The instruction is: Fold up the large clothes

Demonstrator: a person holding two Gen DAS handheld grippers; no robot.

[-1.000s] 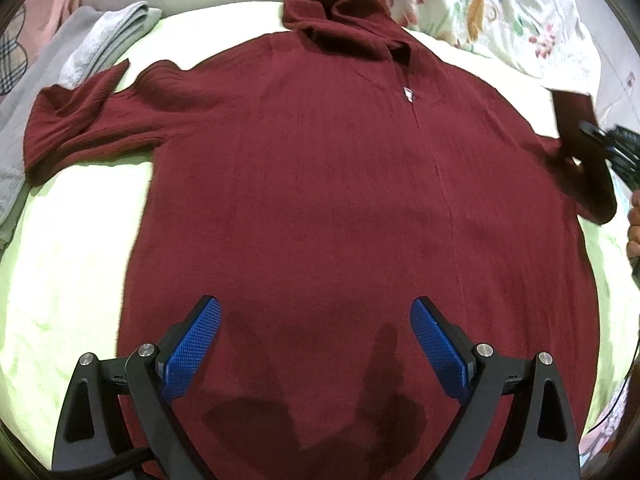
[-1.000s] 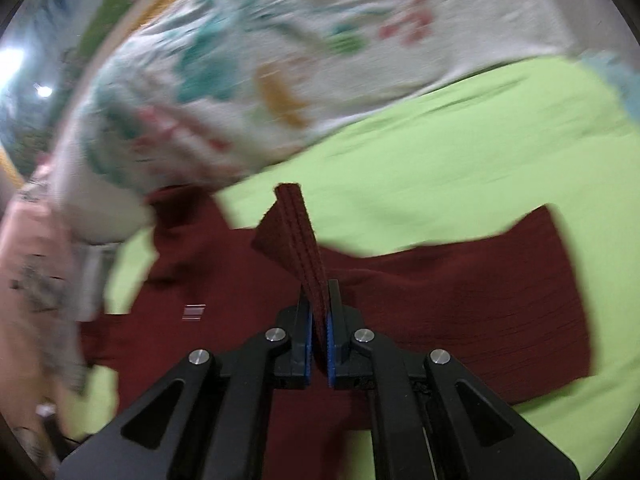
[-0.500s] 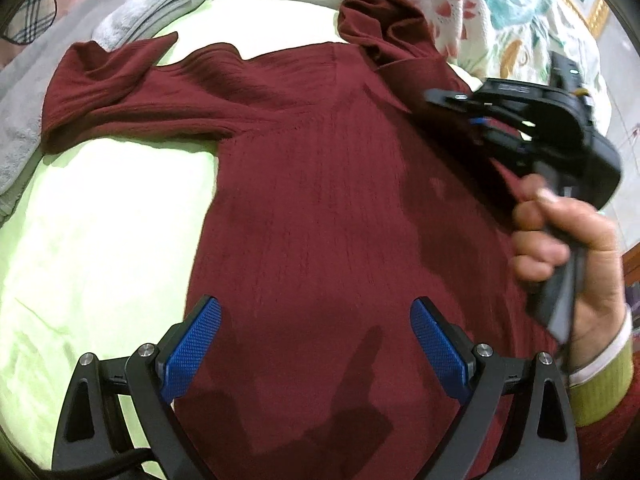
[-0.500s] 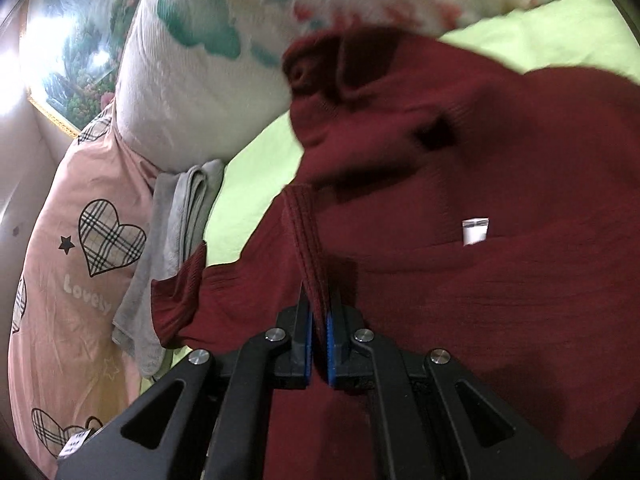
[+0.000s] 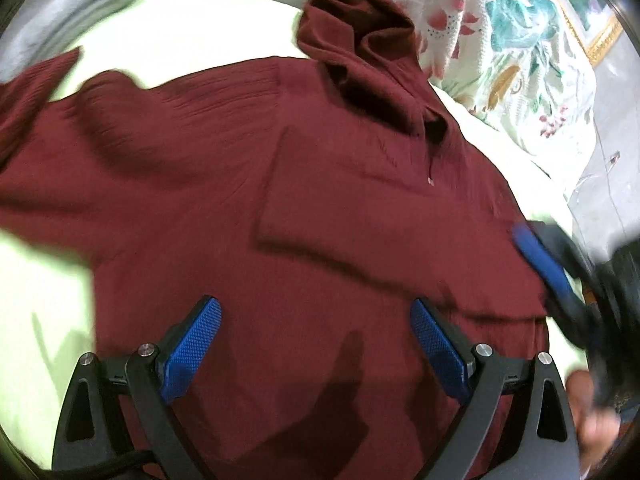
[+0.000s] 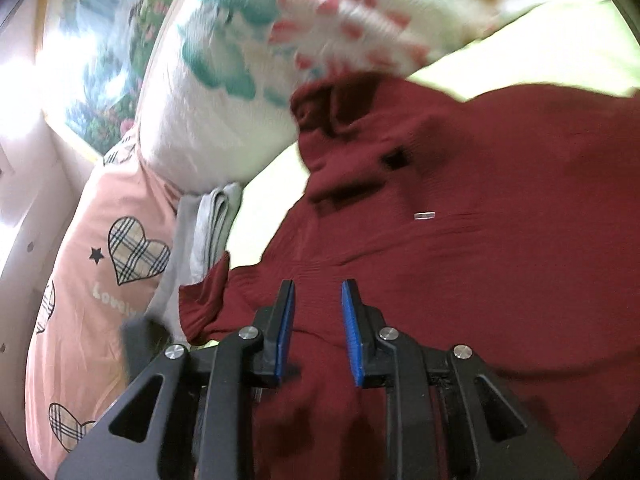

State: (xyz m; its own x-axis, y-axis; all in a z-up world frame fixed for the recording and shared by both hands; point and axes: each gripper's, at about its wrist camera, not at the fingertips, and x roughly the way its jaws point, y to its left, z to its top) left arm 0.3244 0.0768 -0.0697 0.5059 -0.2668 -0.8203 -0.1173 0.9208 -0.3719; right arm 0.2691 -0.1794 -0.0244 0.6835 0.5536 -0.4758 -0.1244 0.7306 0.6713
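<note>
A: While the bed [image 5: 36,296] fills most of both views under its pale green sheet, the maroon hoodie [image 5: 280,208] lies spread flat across it, hood towards the floral pillow [image 5: 500,40], long axis running from hem near the grippers up to the hood.

B: And one sleeve is done: the right sleeve [image 5: 360,216] lies folded across the chest, its cuff edge square on the body.

A: The right gripper [image 6: 316,328] has just been opening. Jaws stand a narrow gap apart, nothing between the pads, cloth lying below them.

B: So the other sleeve is next, I'd judge. Where does it lie?

A: The left sleeve [image 5: 36,92] reaches out sideways towards the folded grey cloth [image 5: 80,4] and the pink heart pillow [image 6: 104,264], far left in the left wrist view.

B: Which hand is nearer?

A: The left gripper [image 5: 316,344], I'd say. It hovers wide open over the lower body of the hoodie, holding nothing, and that cuff lies up and to its left. The right gripper sits at the opposite edge of the garment, blurred.

B: Small detail: the white label [image 6: 424,216] shows just below the neck.
</note>
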